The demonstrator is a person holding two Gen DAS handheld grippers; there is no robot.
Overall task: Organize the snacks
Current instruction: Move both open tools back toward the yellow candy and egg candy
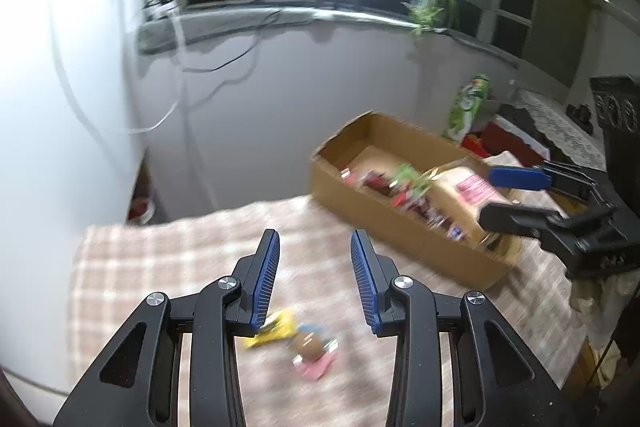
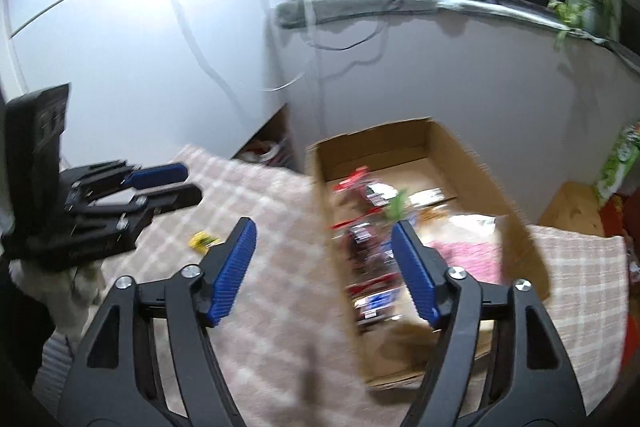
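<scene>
Snacks [image 1: 404, 193] fill cardboard box [image 1: 400, 227] on checked cloth [image 1: 168, 259].

Open checked cloth [image 1: 168, 267] lies wide and bare ahead of the left gripper [image 1: 314, 243], jaws parted with nothing between them; only a yellow packet [image 1: 276, 329] and a pink wrapper [image 1: 316, 363] lie low on it. To its right the cardboard box [image 1: 400, 227] walls off the way, its near side standing up. The right gripper [image 2: 324, 231], jaws apart and empty, hangs over that box's near wall [image 2: 336, 267]; snacks [image 2: 368, 227] crowd the floor inside
</scene>
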